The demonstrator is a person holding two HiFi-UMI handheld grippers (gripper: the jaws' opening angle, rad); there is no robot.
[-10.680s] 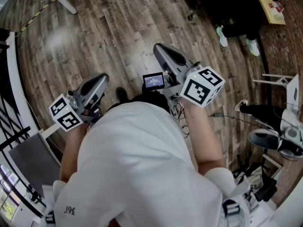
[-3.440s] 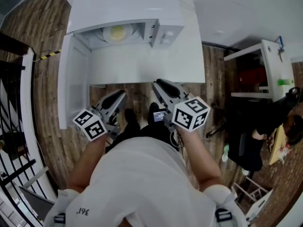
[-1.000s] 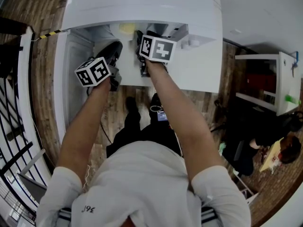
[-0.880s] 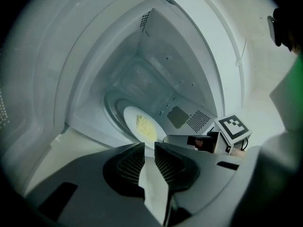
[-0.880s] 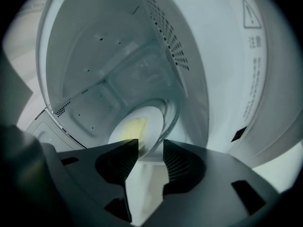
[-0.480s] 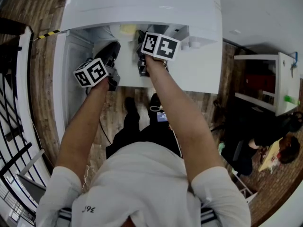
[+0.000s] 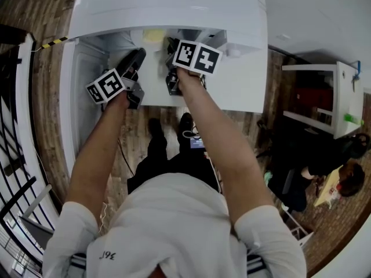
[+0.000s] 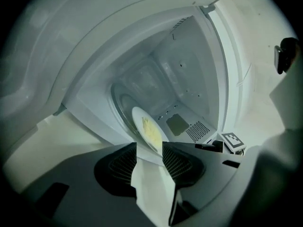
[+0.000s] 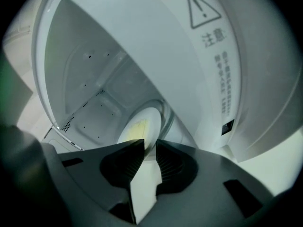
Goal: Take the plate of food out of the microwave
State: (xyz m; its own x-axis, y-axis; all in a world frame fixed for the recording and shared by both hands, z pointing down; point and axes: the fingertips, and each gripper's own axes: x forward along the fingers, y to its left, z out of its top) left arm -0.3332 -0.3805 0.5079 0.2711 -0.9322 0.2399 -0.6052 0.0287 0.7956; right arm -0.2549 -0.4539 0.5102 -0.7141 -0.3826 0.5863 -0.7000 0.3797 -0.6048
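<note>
A white plate (image 7: pixel 153 35) with yellow food lies on the glass turntable inside the open white microwave (image 7: pixel 174 7). Both grippers reach into its mouth. My left gripper (image 7: pixel 137 57) is at the plate's left. Its jaws have just been opening and stand wide, with the plate (image 8: pixel 147 129) rim just past the left gripper (image 8: pixel 149 148) tips. My right gripper (image 7: pixel 170 44) is at the plate's right. Its jaws have just been closing to a narrow gap. The plate (image 9: pixel 137 126) rim sits at the right gripper (image 9: pixel 150 145) tips, and no pad visibly presses on it.
The microwave door (image 7: pixel 81 97) hangs open at the left. The microwave stands on a white counter (image 7: pixel 232 86). The right gripper's marker cube (image 8: pixel 232 140) shows in the left gripper view. A warning label (image 9: pixel 213 41) is on the casing. White furniture stands at the right.
Both hands stay at the microwave mouth. The left gripper's marker cube has rolled and shifted a little left; the right one has rolled slightly.
</note>
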